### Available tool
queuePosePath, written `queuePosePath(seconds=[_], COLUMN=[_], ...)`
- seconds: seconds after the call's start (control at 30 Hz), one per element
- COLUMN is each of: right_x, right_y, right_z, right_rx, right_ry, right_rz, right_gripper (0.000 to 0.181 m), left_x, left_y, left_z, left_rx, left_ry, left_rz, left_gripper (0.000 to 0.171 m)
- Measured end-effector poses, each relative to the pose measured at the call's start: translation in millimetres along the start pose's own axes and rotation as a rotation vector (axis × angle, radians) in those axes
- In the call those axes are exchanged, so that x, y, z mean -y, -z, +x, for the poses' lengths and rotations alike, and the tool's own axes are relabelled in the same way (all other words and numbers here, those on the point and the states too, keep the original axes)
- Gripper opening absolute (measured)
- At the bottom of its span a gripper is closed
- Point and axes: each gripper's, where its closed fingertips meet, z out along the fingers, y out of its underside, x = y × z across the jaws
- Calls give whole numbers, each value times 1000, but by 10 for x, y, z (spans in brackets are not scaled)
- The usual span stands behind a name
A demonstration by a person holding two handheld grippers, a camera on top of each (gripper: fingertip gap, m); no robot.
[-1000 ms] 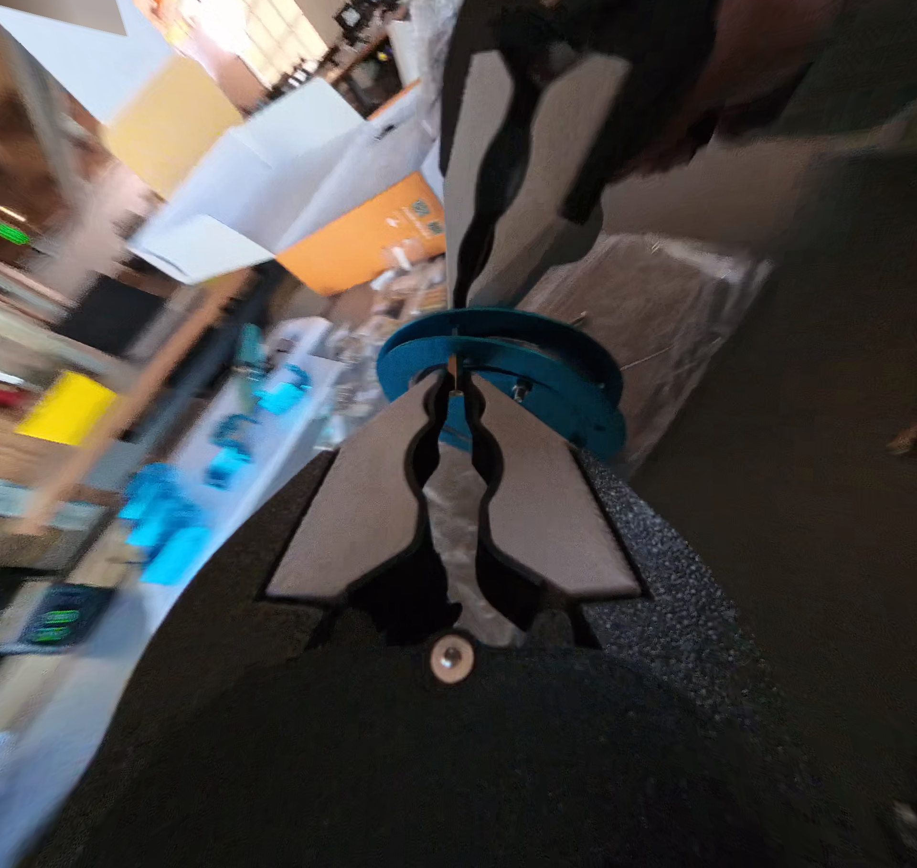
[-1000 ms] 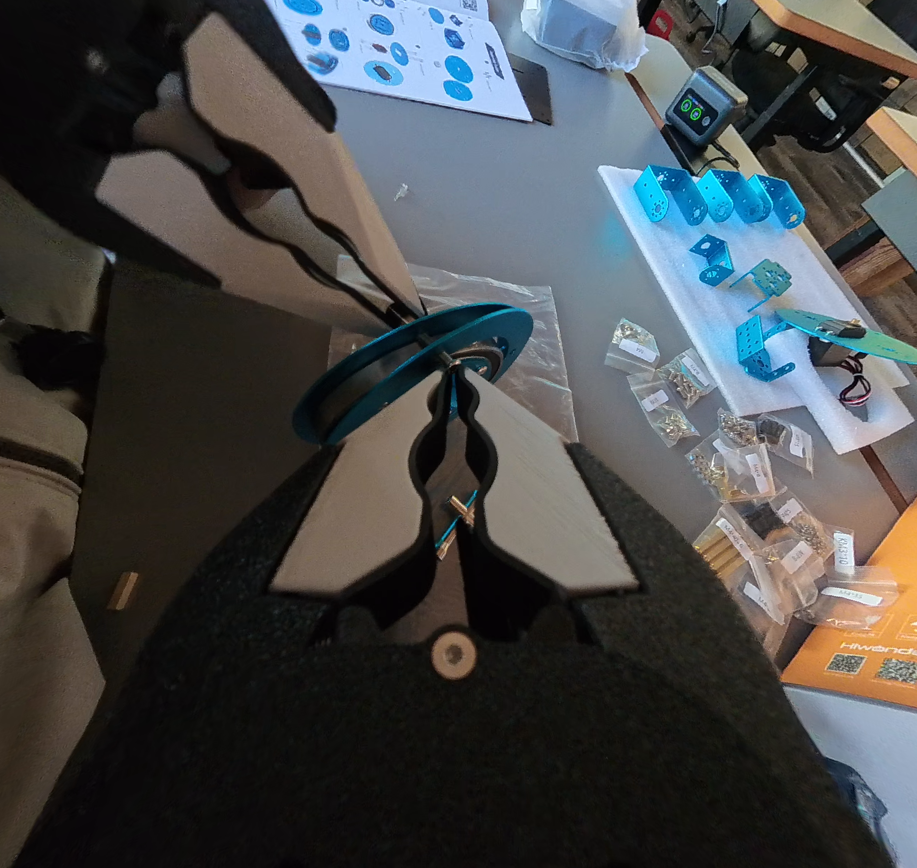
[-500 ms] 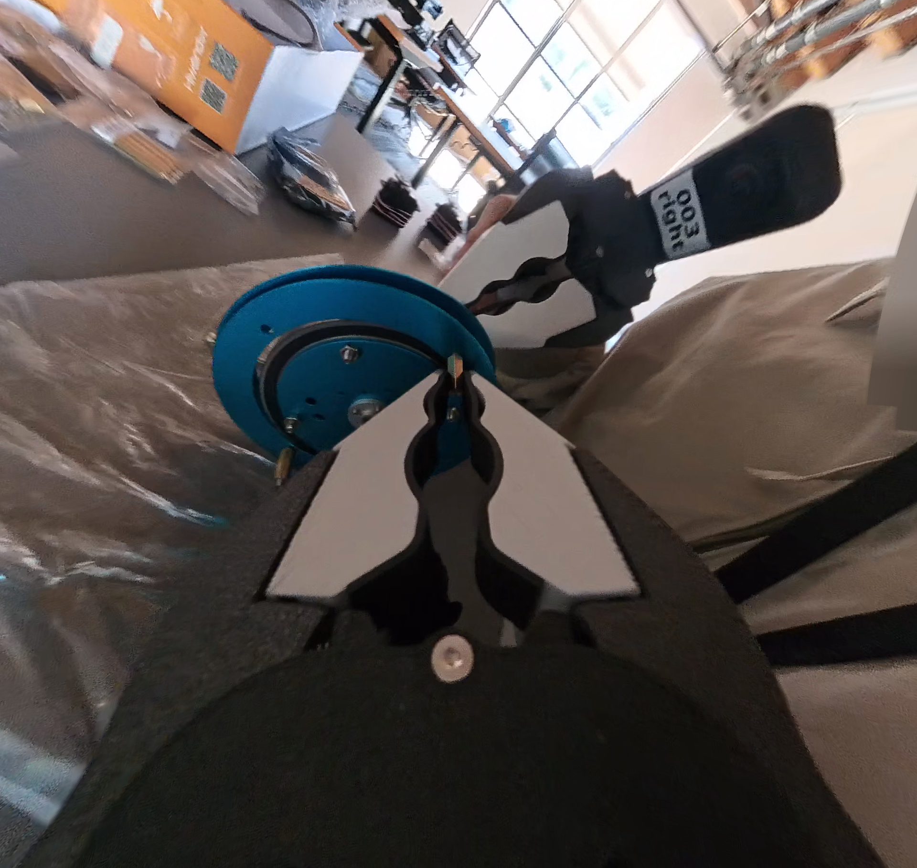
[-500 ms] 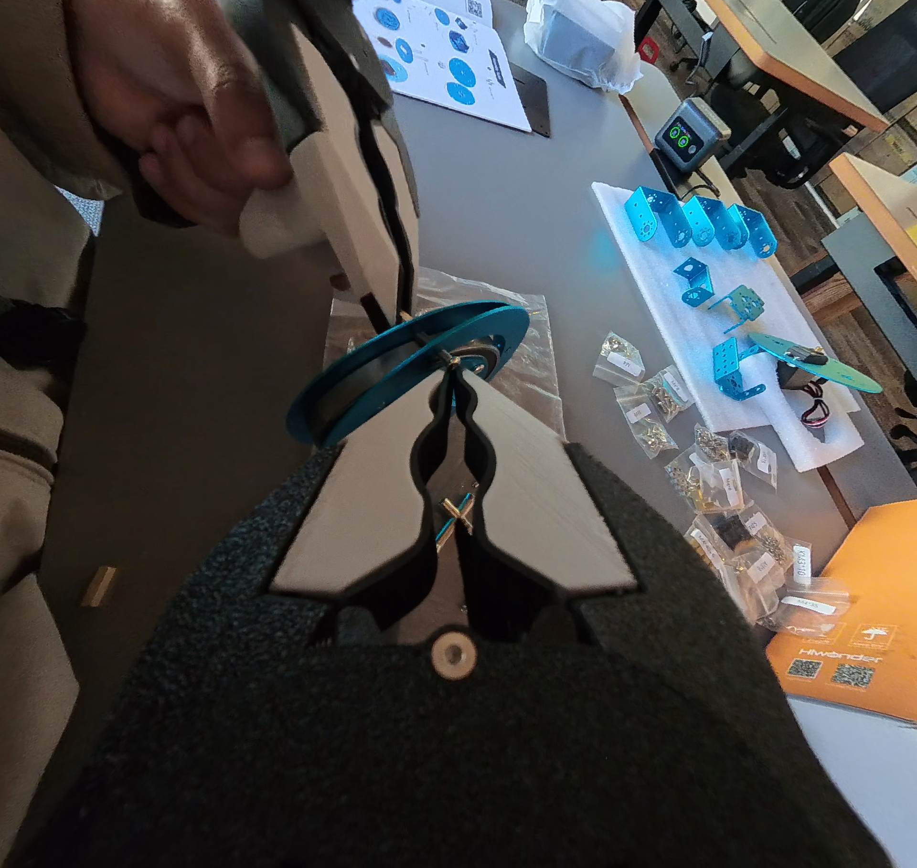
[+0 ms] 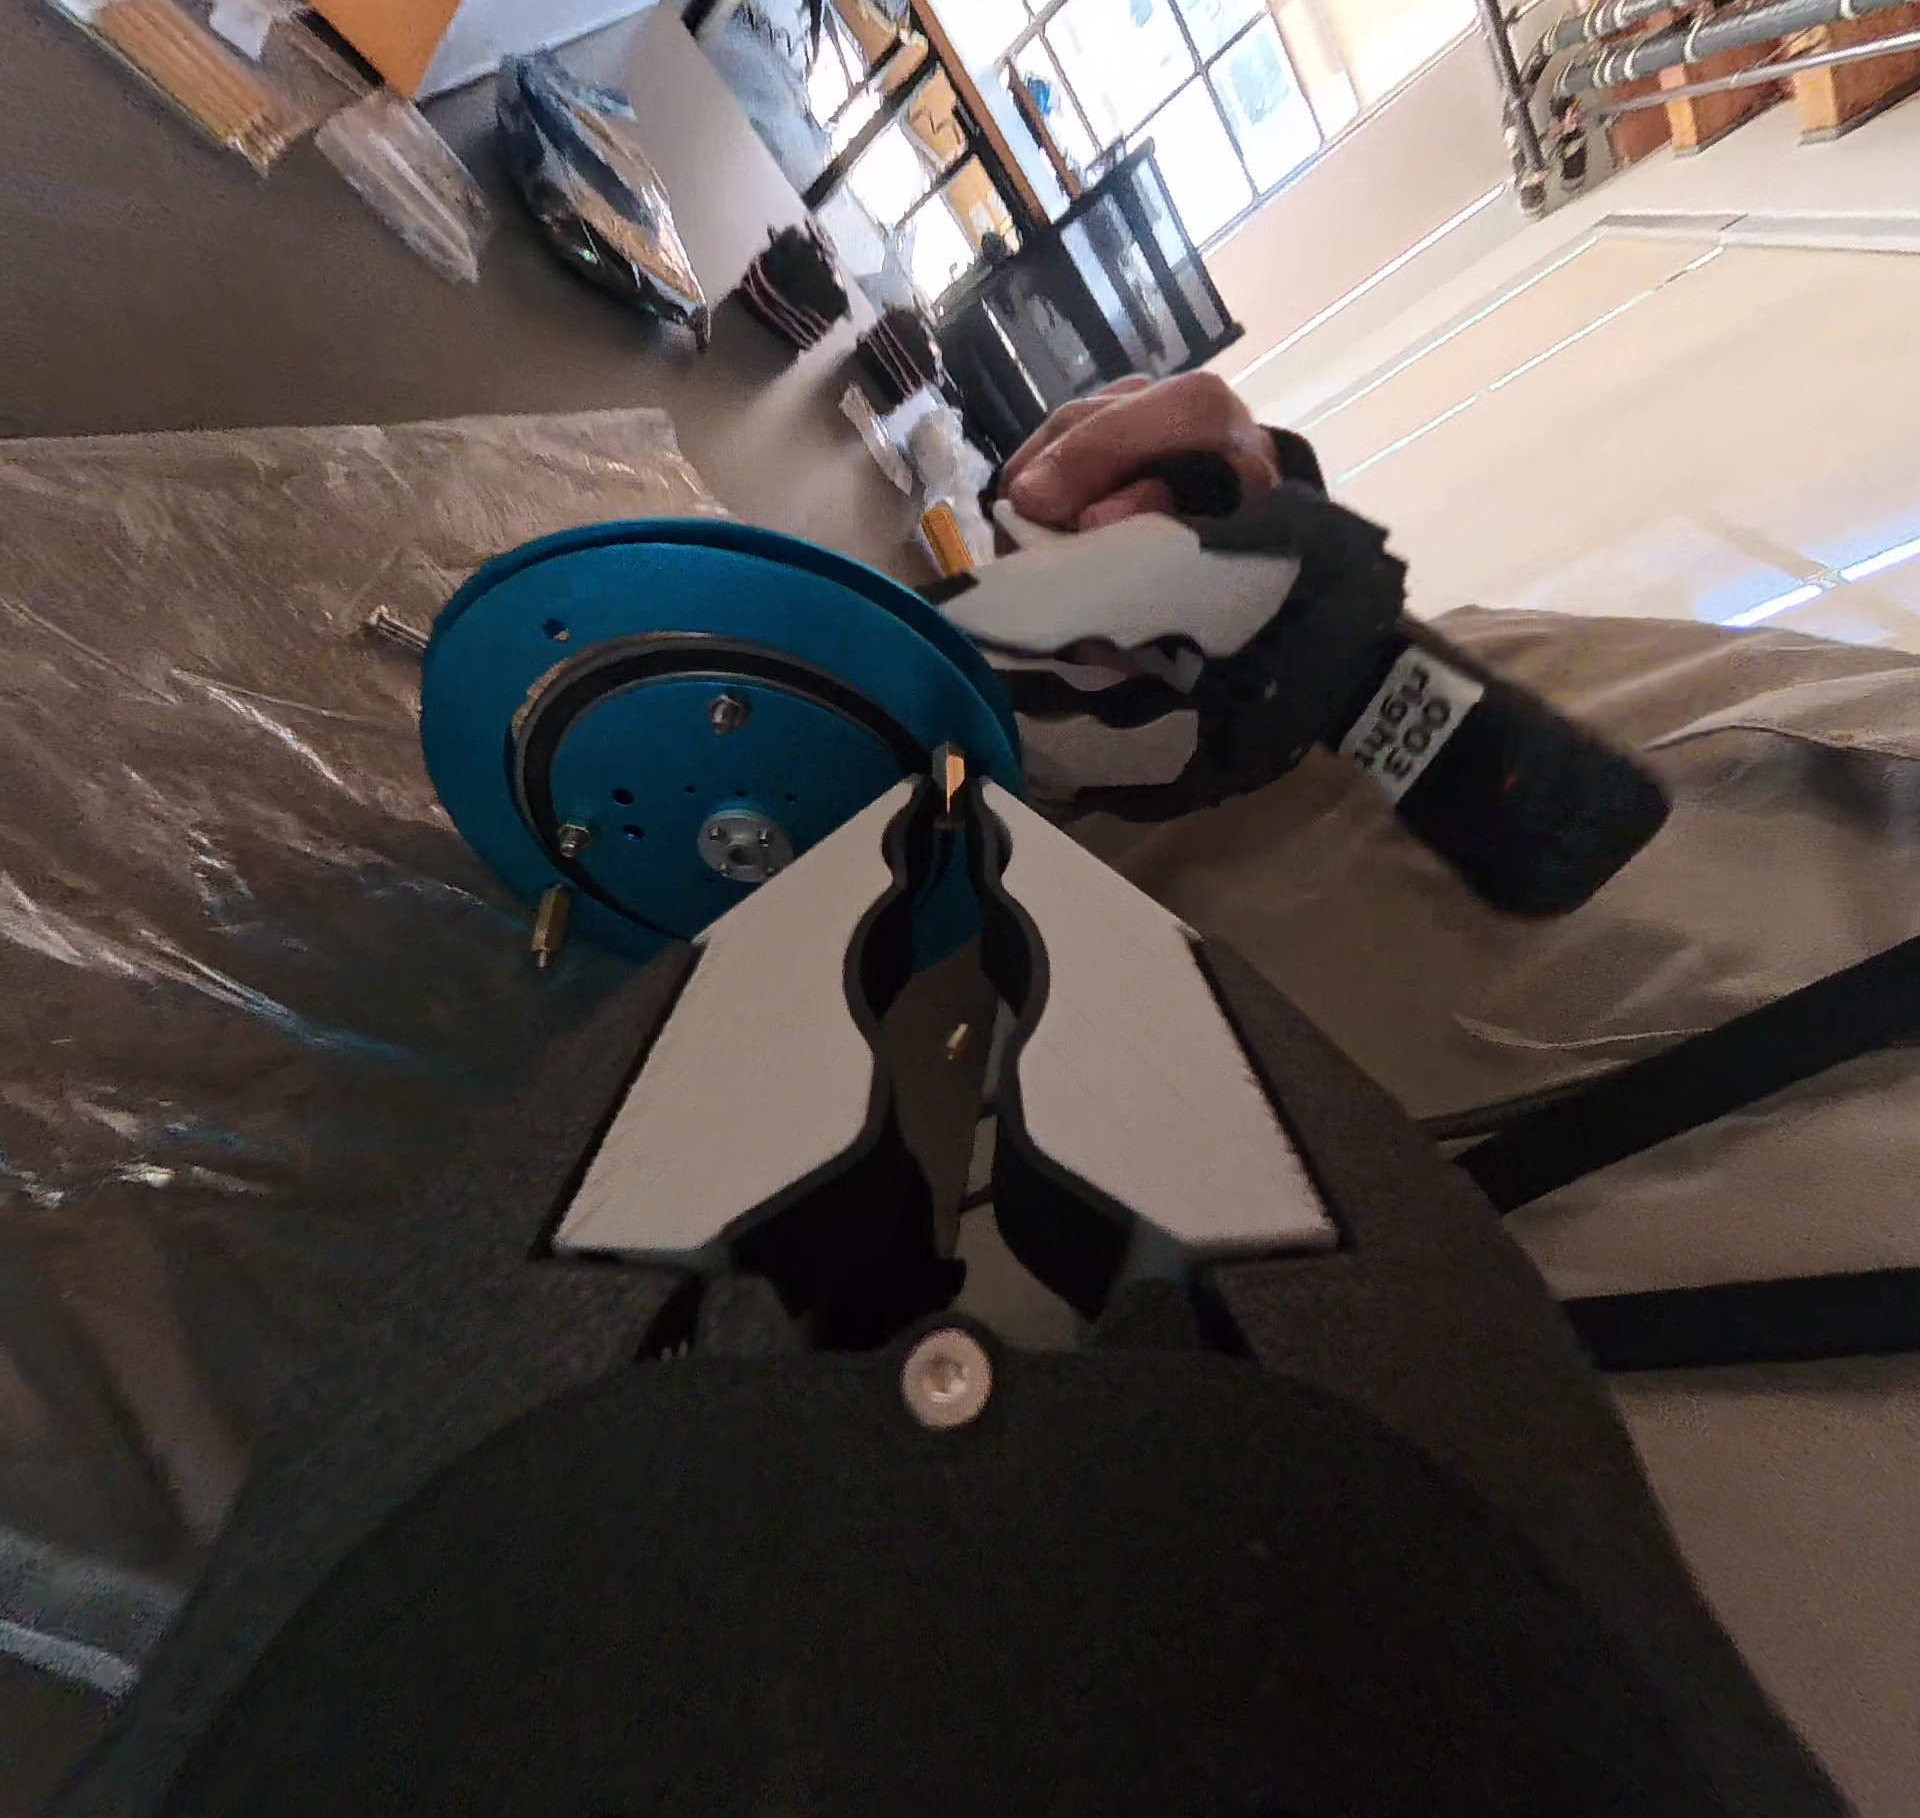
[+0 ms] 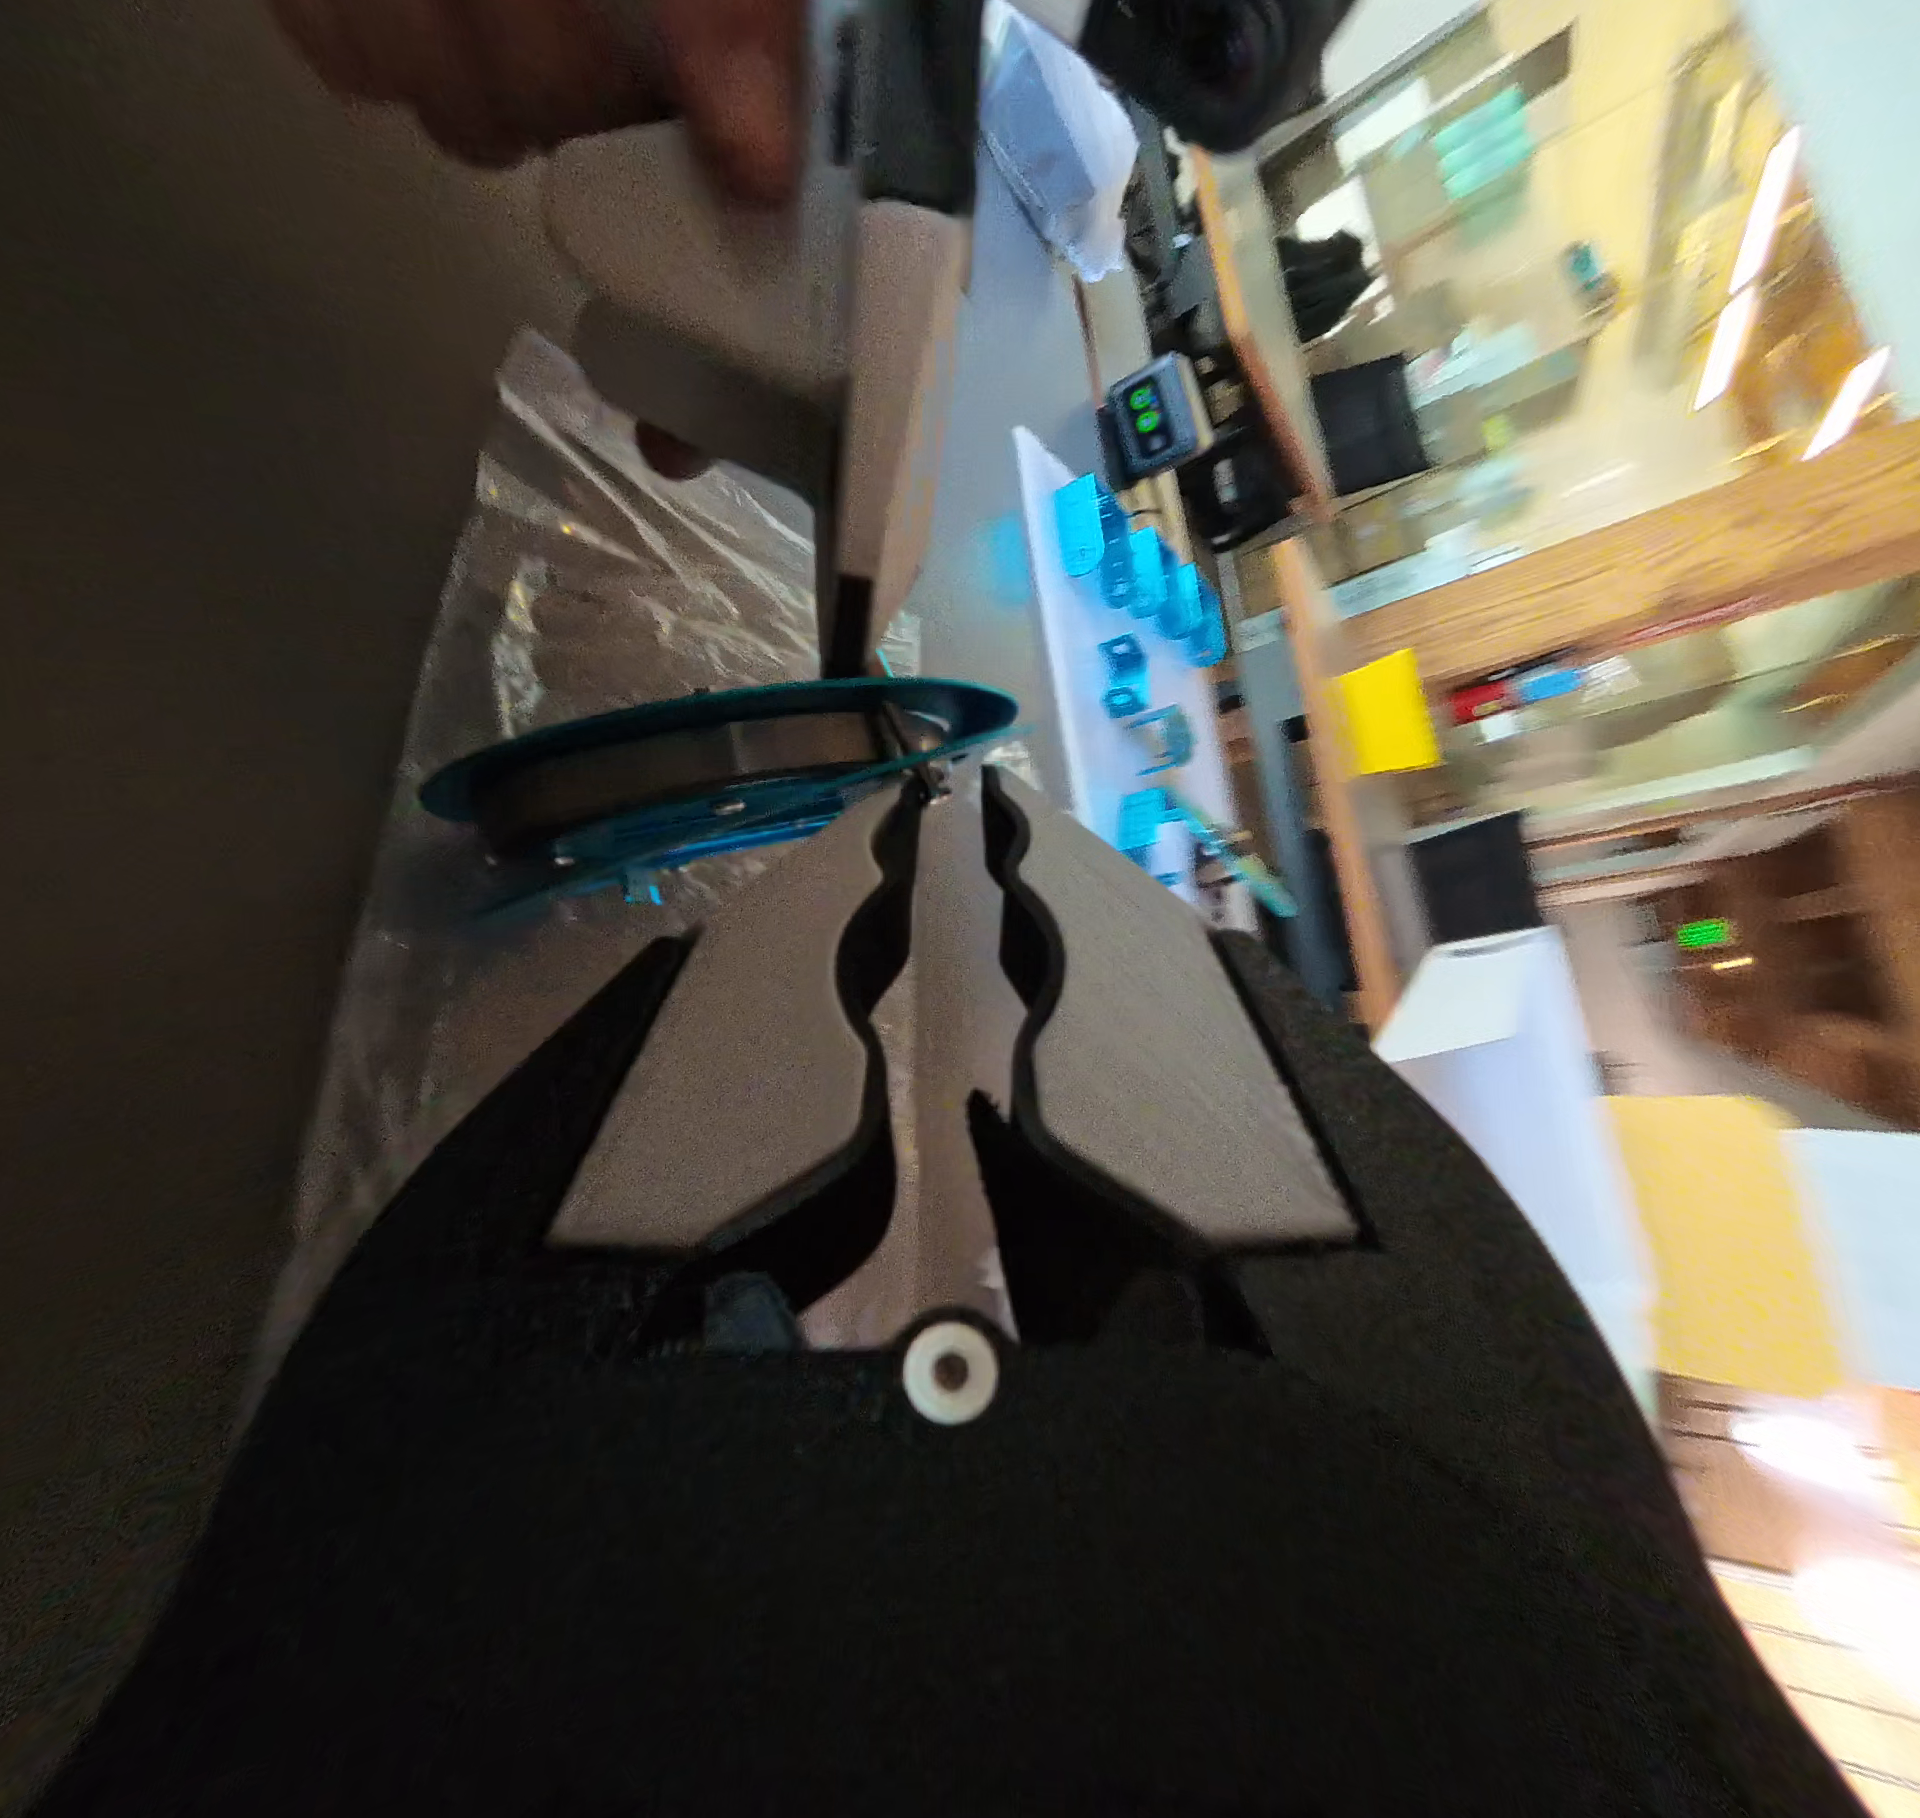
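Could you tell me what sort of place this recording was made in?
Probably a workshop or maker lab: small blue metal brackets laid out on a white foam sheet, bagged hardware on the grey table, and large industrial windows behind.

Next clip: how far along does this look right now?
Done: the blue disc assembly is stacked, with a lower standoff fitted on its face. In hand: the left tool is shut on the rim standoff; the right tool sits parted beside that rim. Left: blue brackets lie loose on the white foam.
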Motion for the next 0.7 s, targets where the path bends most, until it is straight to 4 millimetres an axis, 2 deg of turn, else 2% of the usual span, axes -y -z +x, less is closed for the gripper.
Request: queuePosePath(seconds=[0.03,0.13,0.23,0.33,0.4,0.47,0.53,0.6,0.7], right_x=[-1,-2,-13,-40,-29,-19,-35,-43,-60], right_y=[-7,-26,-15,-33,-29,-29,-46,-53,-74], right_z=[-20,-14,-39,-17,-13,-11,-7,-1,8], right_rx=[-24,-82,46,22,17,12,8,31,33], right_ry=[82,229,159,253,284,298,303,277,277], right_rz=[-18,-51,-124,-168,-179,-169,-178,-182,-191], right_gripper=[5,4,3,3,2,2,2,2,2], left_x=[7,16,14,41,54,68,90,107,114], left_y=[3,23,17,17,24,33,30,28,23], left_z=[-4,-9,-6,-23,-6,-10,-29,-44,-65], left_rx=[-4,-10,18,63,11,-96,-141,-102,71], left_ry=[14,31,-4,-42,48,220,268,162,-188], left_rz=[-18,-73,-112,-119,-107,-81,-51,-48,-78], left_gripper=[3,3,3,3,3,3,3,3,4])
